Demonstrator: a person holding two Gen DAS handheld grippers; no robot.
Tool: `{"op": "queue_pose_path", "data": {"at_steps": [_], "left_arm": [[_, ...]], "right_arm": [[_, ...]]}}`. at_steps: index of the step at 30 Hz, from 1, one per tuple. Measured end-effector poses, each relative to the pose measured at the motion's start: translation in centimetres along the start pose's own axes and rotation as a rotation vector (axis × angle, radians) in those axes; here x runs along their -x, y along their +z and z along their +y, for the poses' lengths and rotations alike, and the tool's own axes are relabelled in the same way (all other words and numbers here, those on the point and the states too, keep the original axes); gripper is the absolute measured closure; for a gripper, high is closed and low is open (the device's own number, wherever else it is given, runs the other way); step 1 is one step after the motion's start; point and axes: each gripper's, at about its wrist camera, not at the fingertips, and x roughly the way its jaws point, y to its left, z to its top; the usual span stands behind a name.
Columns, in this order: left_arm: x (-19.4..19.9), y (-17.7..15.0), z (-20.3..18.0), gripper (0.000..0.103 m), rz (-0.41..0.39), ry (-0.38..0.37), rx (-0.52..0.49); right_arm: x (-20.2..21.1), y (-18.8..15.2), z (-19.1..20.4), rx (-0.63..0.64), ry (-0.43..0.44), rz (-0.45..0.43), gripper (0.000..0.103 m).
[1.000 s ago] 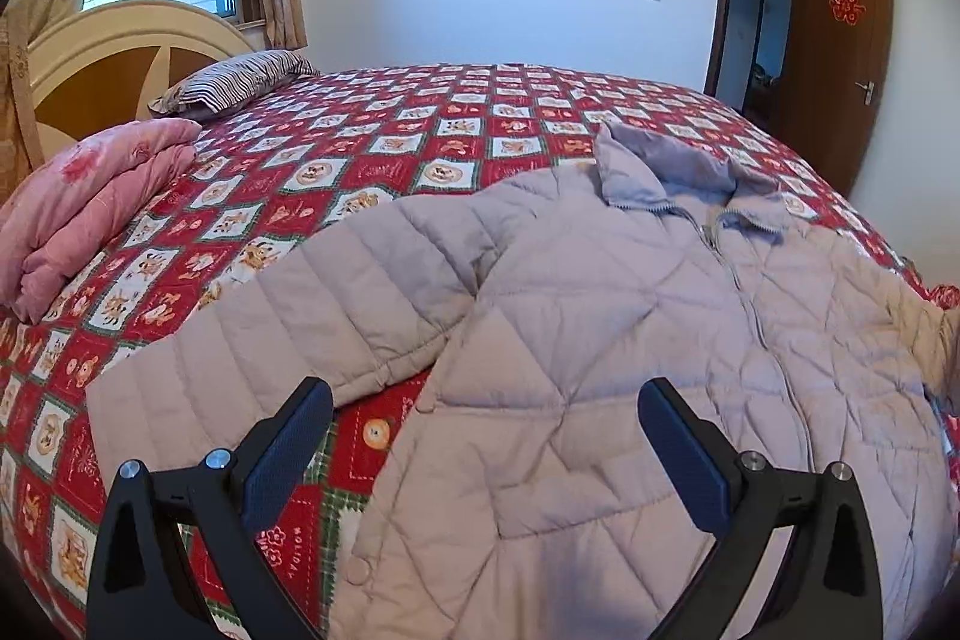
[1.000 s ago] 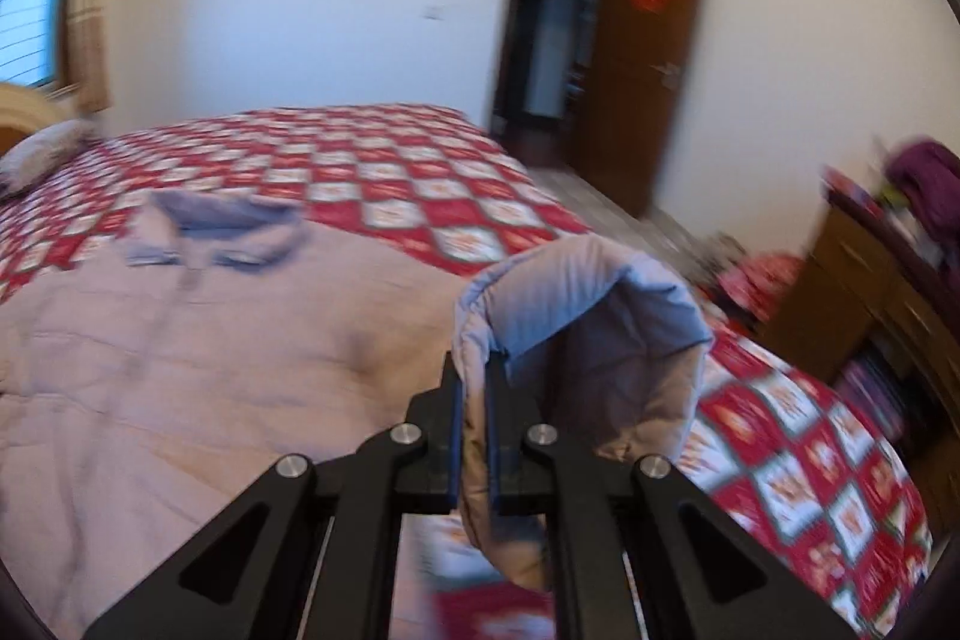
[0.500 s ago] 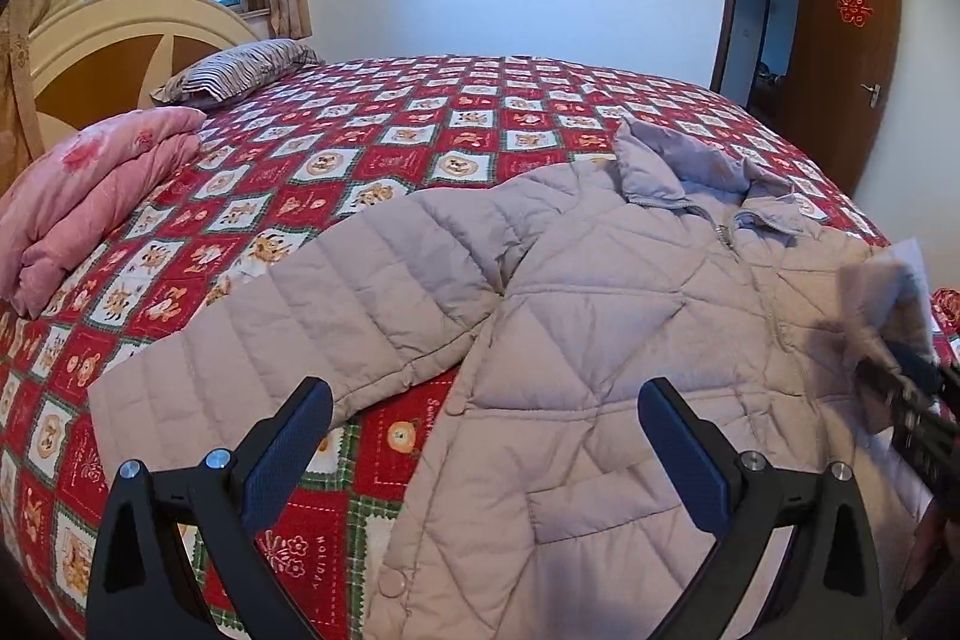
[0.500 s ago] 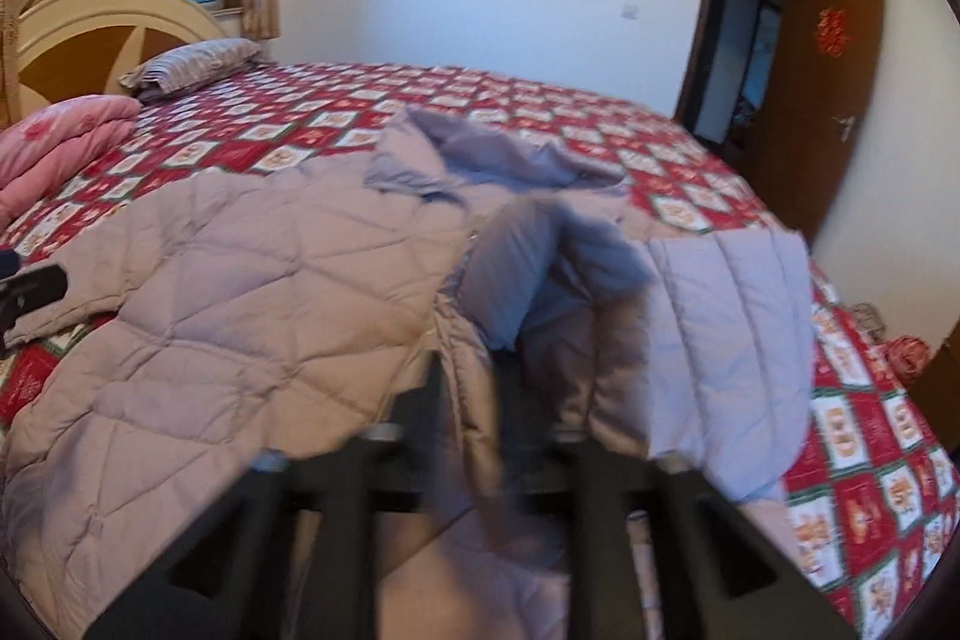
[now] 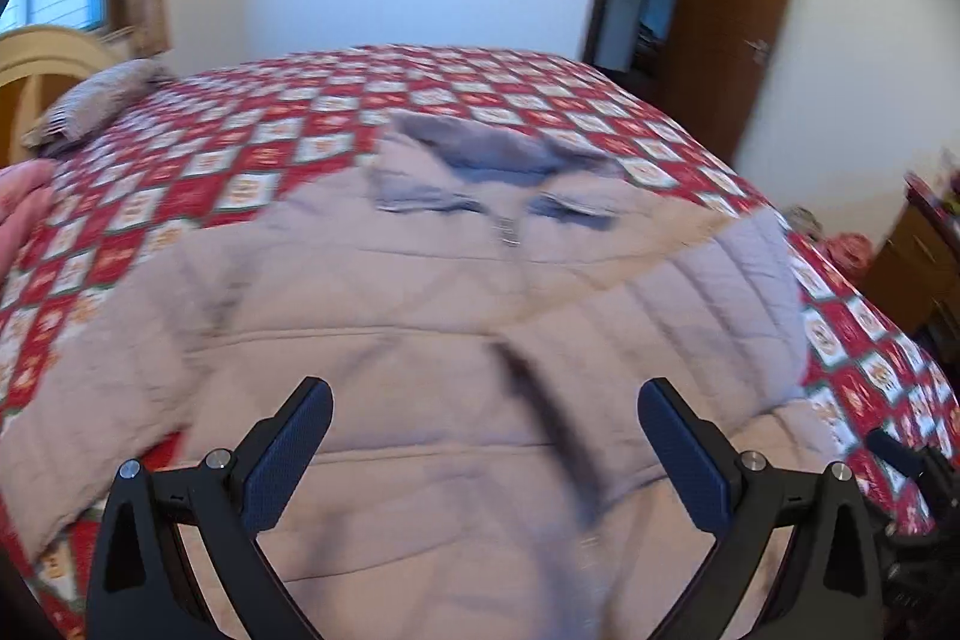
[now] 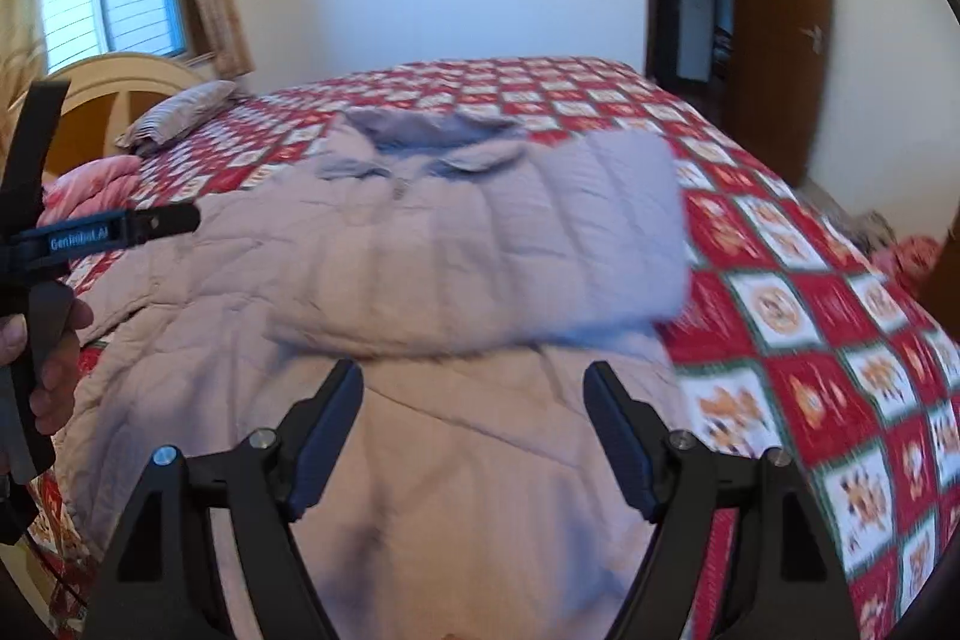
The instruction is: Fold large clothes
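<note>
A large pale quilted jacket (image 5: 420, 316) lies front up on the bed, collar at the far side. Its right sleeve (image 6: 480, 256) is folded across the chest. The left sleeve (image 5: 78, 388) lies spread out to the left. My left gripper (image 5: 483, 454) is open and empty above the jacket's lower front. My right gripper (image 6: 471, 436) is open and empty just in front of the folded sleeve. The left gripper's body also shows at the left edge of the right wrist view (image 6: 36, 250), held by a hand.
The bed has a red checked cover (image 6: 810, 340). A striped pillow (image 5: 102, 100) and a pink folded quilt (image 6: 90, 184) lie by the wooden headboard (image 6: 120, 82). A brown door (image 5: 726, 22) stands open at the back right. A wooden cabinet (image 5: 924, 268) is at the right.
My right gripper has let go of the right sleeve, which now lies across the chest, and has opened. My left gripper has swung right toward the jacket's middle.
</note>
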Motion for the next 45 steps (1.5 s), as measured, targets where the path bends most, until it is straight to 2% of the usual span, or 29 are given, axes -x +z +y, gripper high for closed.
{"op": "queue_pose_path", "data": {"at_steps": [4,5,6,7,8,10,12,17,22,24,25,26,27,28,29,32,34,36,38,39,41,42,43,45], "left_arm": [[-4.9,-0.4,-3.6,0.001,0.13,-0.067,-0.029],[-5.6,-0.7,-4.1,0.007,0.142,-0.074,-0.035],[-6.3,-0.9,-4.4,0.018,0.155,-0.082,-0.042],[-7.0,-1.1,-4.9,0.059,0.178,-0.099,-0.053],[-7.4,-1.2,-5.1,0.083,0.197,-0.109,-0.059],[-6.8,-1.2,-4.9,0.083,0.168,-0.103,-0.069],[-6.0,-0.9,-4.6,0.083,0.132,-0.056,-0.116],[-4.5,-0.1,-1.7,0.084,0.064,0.041,-0.151],[-4.8,0.3,-1.0,0.08,0.079,0.171,-0.184],[-4.1,0.6,-1.1,0.079,0.022,0.244,-0.214],[-3.5,0.9,-0.9,0.074,-0.017,0.275,-0.222],[-3.2,1.1,-0.8,0.059,-0.037,0.297,-0.225],[-2.9,1.4,-0.5,0.049,-0.054,0.325,-0.22],[-2.5,1.6,-0.1,0.03,-0.077,0.343,-0.21],[-2.1,1.8,0.3,0.024,-0.098,0.338,-0.205],[-1.2,2.4,1.3,0.024,-0.135,0.328,-0.157],[-1.1,2.8,1.5,0.024,-0.146,0.277,-0.101],[-2.1,3.4,1.2,0.024,-0.117,0.2,-0.032],[-3.7,3.6,0.2,0.024,-0.085,0.144,-0.004],[-4.6,3.7,-0.4,0.024,-0.072,0.138,0.003],[-6.7,3.8,-1.7,0.024,-0.049,0.151,-0.001],[-7.7,3.8,-2.2,0.024,-0.045,0.18,-0.014],[-8.9,3.8,-2.6,0.024,-0.043,0.226,-0.038],[-10.7,3.7,-2.5,0.024,-0.022,0.3,-0.067]], "right_arm": [[-0.2,-1.3,-1.4,-0.032,0.0,0.022,0.024],[-0.4,-1.7,-1.5,-0.037,0.004,0.027,0.024],[-0.3,-2.0,-2.0,-0.036,0.007,0.029,0.024],[-0.5,-2.3,-2.0,-0.038,0.009,0.035,0.024],[-0.5,-2.5,-2.3,-0.04,0.011,0.036,0.024],[-0.5,-3.0,-3.0,-0.04,0.011,0.044,0.024],[-0.7,-3.4,-3.6,-0.047,0.006,0.054,0.024],[-1.4,-3.9,-4.7,-0.079,-0.015,0.07,0.024],[-2.2,-4.0,-4.4,-0.071,-0.017,0.108,0.024],[-2.1,-3.6,-4.5,-0.068,0.018,0.124,0.024],[-1.9,-3.2,-4.8,-0.072,0.022,0.13,0.025],[-1.6,-2.8,-5.2,-0.077,0.022,0.127,0.025],[-1.3,-2.3,-5.6,-0.083,0.018,0.118,0.025],[-1.0,-1.8,-6.2,-0.092,0.01,0.108,0.025],[-0.8,-1.3,-6.6,-0.1,0.004,0.101,0.025],[-0.4,0.7,-8.7,-0.134,-0.028,0.067,0.026],[-0.7,1.9,-9.4,-0.133,-0.053,0.04,0.034],[-2.3,3.8,-10.4,-0.126,-0.094,0.018,0.035],[-4.4,5.8,-11.2,-0.128,-0.119,-0.015,0.042],[-5.4,6.6,-11.6,-0.126,-0.134,-0.027,0.046],[-8.1,8.3,-12.3,-0.12,-0.139,-0.042,0.051],[-9.5,8.9,-12.6,-0.118,-0.135,-0.042,0.058],[-10.4,9.1,-12.8,-0.118,-0.142,-0.035,0.061],[-13.3,9.6,-12.8,-0.097,-0.13,0.003,0.061]]}}
